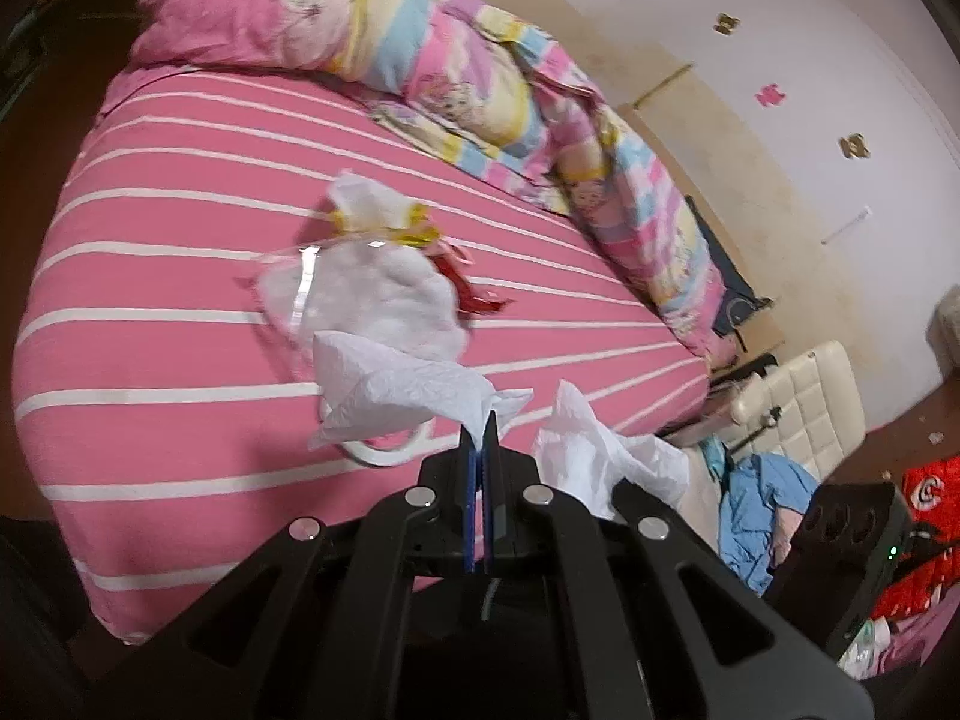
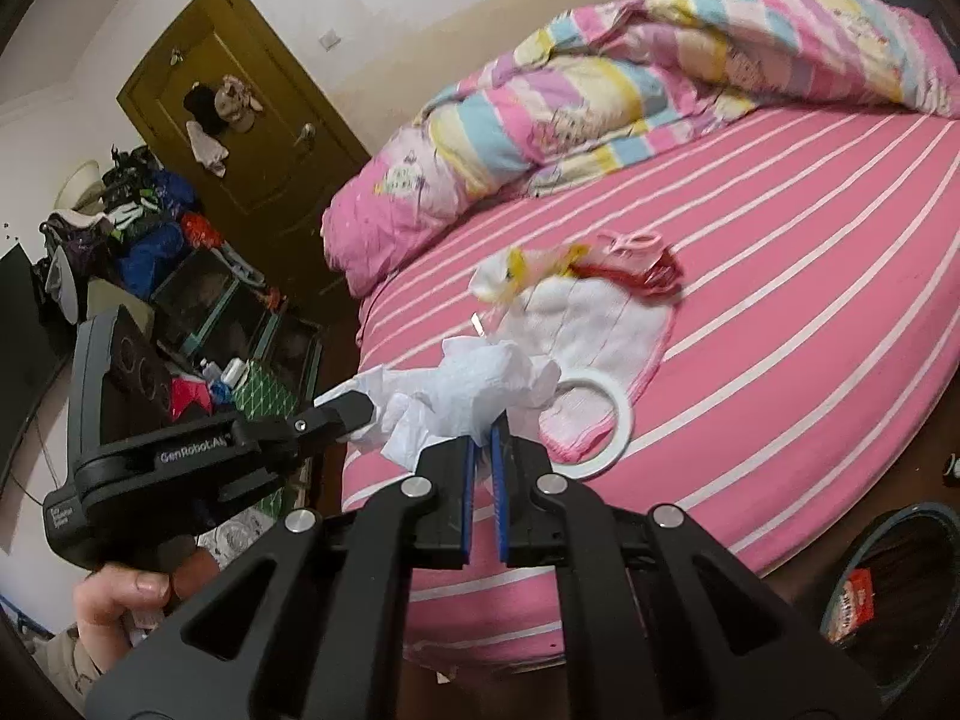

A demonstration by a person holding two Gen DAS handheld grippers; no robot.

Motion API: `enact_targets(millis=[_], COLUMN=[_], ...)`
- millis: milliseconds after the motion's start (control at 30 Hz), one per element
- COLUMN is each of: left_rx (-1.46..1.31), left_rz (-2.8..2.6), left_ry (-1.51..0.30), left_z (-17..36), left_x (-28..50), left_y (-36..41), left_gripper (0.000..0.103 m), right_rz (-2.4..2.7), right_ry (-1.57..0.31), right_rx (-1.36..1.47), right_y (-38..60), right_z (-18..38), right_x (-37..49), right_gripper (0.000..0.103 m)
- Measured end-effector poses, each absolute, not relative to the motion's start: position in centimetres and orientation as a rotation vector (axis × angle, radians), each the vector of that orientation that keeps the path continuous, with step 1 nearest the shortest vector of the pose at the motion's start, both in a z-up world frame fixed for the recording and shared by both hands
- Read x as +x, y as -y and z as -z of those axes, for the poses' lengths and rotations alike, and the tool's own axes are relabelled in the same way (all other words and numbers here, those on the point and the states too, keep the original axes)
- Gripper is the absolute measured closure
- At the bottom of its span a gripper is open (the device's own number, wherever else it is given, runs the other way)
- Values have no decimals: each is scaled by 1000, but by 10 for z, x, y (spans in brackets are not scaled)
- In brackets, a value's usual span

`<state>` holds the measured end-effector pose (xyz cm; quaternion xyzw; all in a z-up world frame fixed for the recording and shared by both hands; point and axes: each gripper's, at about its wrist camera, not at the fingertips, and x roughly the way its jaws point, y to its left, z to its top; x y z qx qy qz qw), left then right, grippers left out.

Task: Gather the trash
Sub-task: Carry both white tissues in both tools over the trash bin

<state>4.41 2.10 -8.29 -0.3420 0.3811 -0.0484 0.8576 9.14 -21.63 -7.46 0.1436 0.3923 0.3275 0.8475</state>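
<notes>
Left wrist view first: the left gripper (image 1: 483,420) has its blue pads squeezed nearly together, clamped on a corner of a white tissue (image 1: 390,387), which hangs out above the near edge of the pink striped bed (image 1: 180,228). A second crumpled tissue (image 1: 606,456) sits just to the right of that one, near the bed's edge. Further in on the bed there's a white cloth (image 1: 384,294) with yellow and red wrappers (image 1: 420,228) at its far side, and a white ring (image 1: 390,450) peeking out under the held tissue. A bunched-up quilt (image 1: 480,78) runs along the far side of the bed.

Right wrist view: the right gripper (image 2: 483,438) is closed down on a crumpled wad (image 2: 486,384) of tissue, pads only a thin gap apart, right over the bed's near edge. The left gripper (image 2: 351,405) comes in from the left, pinching paper that touches the same bundle. A trash bin (image 2: 852,546) stands on the floor, down right of the bed.
</notes>
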Motion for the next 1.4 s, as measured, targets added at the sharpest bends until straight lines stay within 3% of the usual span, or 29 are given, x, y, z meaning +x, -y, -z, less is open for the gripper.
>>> enact_targets(millis=[567,1400], left_rx=[-593,-355], left_rz=[352,603], left_ry=[-877,-1274], left_z=[72,218], left_x=[77,95], left_y=[119,312], left_gripper=[102,102], right_rz=[-439,-61], right_ry=[-750,-956], right_rx=[406,574], right_y=[356,538], right_z=[65,220], right_x=[72,23], right_gripper=[97,97])
